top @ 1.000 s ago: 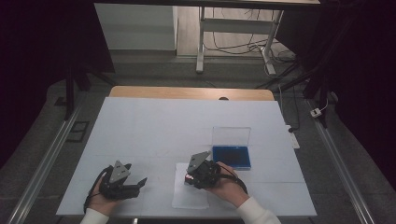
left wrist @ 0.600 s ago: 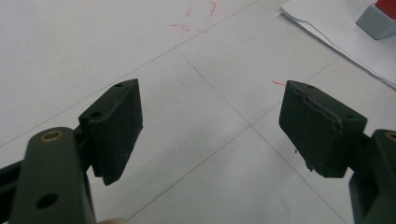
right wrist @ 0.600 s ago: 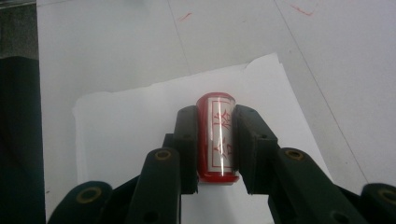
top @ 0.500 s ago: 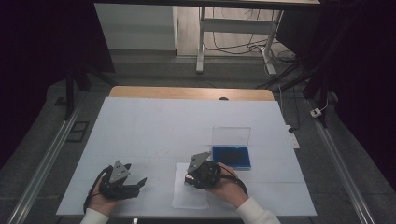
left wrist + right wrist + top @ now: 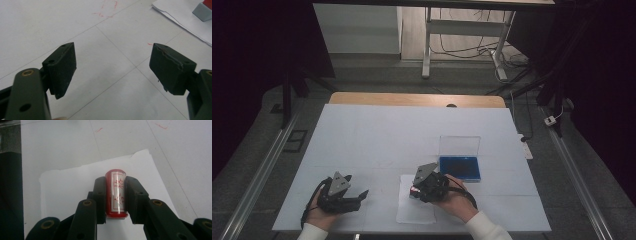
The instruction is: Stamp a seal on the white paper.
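My right gripper (image 5: 115, 185) is shut on a red cylindrical stamp (image 5: 115, 195) with red characters on a pale label. It holds the stamp over a white paper sheet (image 5: 67, 187). In the high view the right gripper (image 5: 414, 190) sits at the sheet's (image 5: 414, 212) upper edge, with the stamp (image 5: 412, 189) at its tip. My left gripper (image 5: 357, 197) rests on the table at the near left, away from the sheet. Its jaws stand wide open with nothing between them (image 5: 112, 67). In the left gripper view a corner of the sheet (image 5: 175, 10) lies ahead.
A blue pad in a case (image 5: 459, 168) with its clear lid (image 5: 459, 146) raised sits just right of the right hand. White covering (image 5: 412, 130) with faint red marks spreads over the table. The table's front edge runs close under both hands.
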Motion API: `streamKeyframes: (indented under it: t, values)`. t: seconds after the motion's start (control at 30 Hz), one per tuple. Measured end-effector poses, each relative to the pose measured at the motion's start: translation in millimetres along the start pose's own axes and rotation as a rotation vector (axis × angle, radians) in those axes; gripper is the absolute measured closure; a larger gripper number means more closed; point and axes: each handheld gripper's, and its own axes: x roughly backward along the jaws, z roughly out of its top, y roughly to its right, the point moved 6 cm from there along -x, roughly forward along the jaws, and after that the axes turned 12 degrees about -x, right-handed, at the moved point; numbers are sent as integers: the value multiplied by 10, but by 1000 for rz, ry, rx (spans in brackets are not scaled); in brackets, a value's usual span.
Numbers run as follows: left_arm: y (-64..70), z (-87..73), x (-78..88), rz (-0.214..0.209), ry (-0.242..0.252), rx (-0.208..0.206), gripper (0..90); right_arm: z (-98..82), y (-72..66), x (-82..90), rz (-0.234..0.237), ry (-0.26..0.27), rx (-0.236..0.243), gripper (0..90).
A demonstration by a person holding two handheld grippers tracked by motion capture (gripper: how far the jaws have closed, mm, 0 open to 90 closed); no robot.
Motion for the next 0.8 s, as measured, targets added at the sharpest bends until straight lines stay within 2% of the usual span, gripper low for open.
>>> streamKeyframes:
  t: [0.8]
  values:
    - [4,-6,-7,1,-5,-6,219,32,-16,37,-13,10,13,704]
